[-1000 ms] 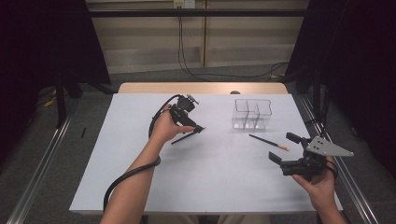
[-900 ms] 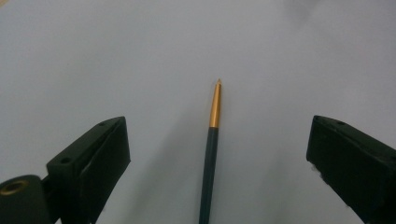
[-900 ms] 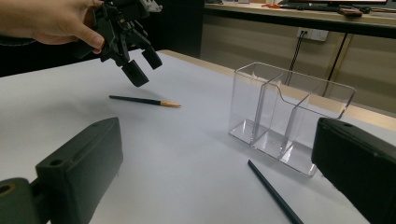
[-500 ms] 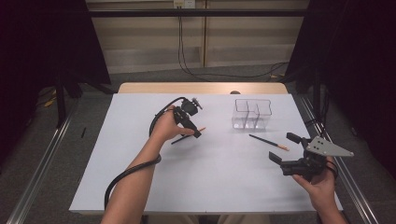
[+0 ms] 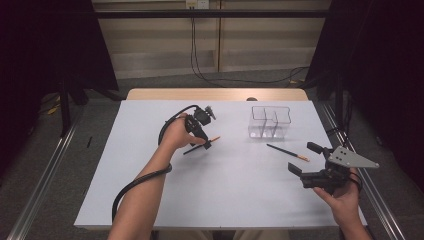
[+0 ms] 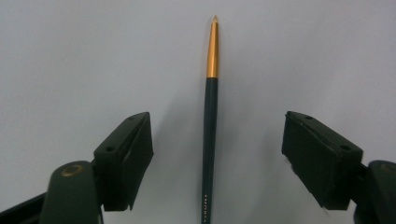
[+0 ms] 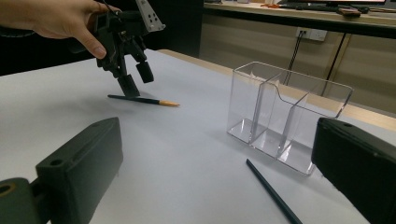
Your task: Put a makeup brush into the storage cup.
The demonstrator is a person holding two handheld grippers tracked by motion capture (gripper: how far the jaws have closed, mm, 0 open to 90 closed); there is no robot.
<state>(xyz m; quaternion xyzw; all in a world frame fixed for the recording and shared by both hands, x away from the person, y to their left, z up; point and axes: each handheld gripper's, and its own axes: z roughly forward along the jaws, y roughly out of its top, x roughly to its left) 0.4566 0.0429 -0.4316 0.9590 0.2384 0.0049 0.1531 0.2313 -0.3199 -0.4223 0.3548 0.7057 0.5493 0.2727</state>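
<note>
A dark green pen with an orange tip lies on the white table, left of centre. My left gripper points down over it and straddles the shaft. Its jaws have just been closing with the pen between them, but a gap remains on both sides, and the pads do not touch it. A second dark pen lies in front of the clear organizer. My right gripper hovers open near the table's right edge, empty, facing that pen and the organizer.
The white sheet covers the table, whose wooden edge shows at the back. Rails run along both sides, and cables hang on the far wall. In the right gripper view the left gripper stands over its pen.
The left gripper's jaws have narrowed around the pen. Both hands have stayed where they were, and neither pen has moved.
</note>
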